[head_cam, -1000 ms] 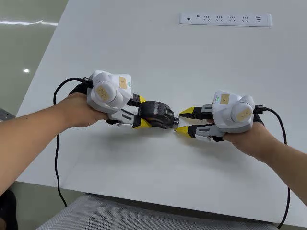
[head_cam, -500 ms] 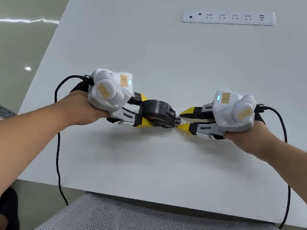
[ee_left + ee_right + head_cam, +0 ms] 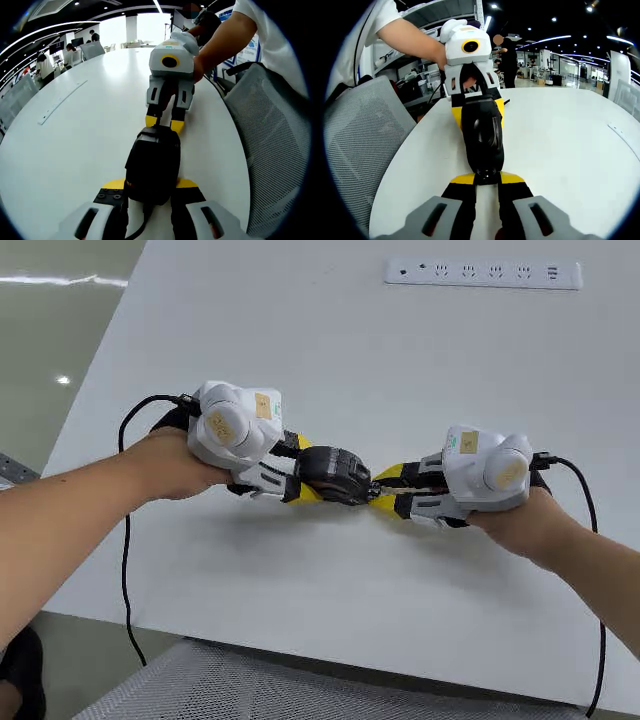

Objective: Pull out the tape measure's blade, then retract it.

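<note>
A black tape measure (image 3: 335, 475) is held just above the white table (image 3: 330, 360), and my left gripper (image 3: 306, 472) is shut on its body. My right gripper (image 3: 385, 490) meets it from the right, its yellow-tipped jaws shut on the blade's end hook (image 3: 374, 488). In the left gripper view the tape measure (image 3: 152, 162) sits between my left gripper's (image 3: 150, 184) tips, with the right gripper (image 3: 162, 121) nosed against its far end. In the right gripper view my right gripper (image 3: 487, 178) pinches the hook (image 3: 486, 174) at the case (image 3: 482, 132). No blade length shows.
A white power strip (image 3: 483, 273) lies at the table's far edge. A grey mesh chair (image 3: 250, 685) stands below the near edge. Black cables trail from both grippers. People stand in the room's background.
My right gripper has moved left to the tape measure's mouth and its jaws have gone from open to shut on the hook. The left gripper still holds the case.
</note>
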Tool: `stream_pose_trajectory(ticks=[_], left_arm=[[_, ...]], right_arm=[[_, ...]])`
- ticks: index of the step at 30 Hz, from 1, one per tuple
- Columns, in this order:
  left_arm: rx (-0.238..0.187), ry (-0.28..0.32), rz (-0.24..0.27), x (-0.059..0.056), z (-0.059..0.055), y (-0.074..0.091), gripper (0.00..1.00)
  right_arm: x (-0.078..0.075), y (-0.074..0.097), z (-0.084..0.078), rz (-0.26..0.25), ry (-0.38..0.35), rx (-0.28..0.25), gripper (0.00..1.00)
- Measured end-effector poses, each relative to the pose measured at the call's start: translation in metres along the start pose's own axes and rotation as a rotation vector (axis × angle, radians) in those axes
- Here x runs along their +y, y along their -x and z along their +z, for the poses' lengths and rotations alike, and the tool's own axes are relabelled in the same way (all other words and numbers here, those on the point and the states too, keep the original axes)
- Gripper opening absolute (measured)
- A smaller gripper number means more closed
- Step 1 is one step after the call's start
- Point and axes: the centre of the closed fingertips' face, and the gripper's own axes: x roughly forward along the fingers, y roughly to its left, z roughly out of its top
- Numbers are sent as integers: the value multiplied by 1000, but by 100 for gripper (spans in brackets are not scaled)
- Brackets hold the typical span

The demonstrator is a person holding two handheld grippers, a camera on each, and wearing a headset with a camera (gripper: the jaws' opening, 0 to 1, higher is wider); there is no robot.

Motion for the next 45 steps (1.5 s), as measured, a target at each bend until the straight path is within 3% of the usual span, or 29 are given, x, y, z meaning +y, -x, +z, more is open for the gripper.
stream_pose_trajectory(ticks=[12, 25, 45], left_arm=[[-10, 12, 5, -1, 0, 0, 29], [-13, 29, 12, 0, 0, 1, 29], [-22, 36, 6, -1, 1, -1, 29]], right_arm=[[1, 2, 1, -1, -13, -20, 11], [1, 3, -1, -16, 19, 6, 8], [-1, 15, -7, -17, -4, 17, 8]])
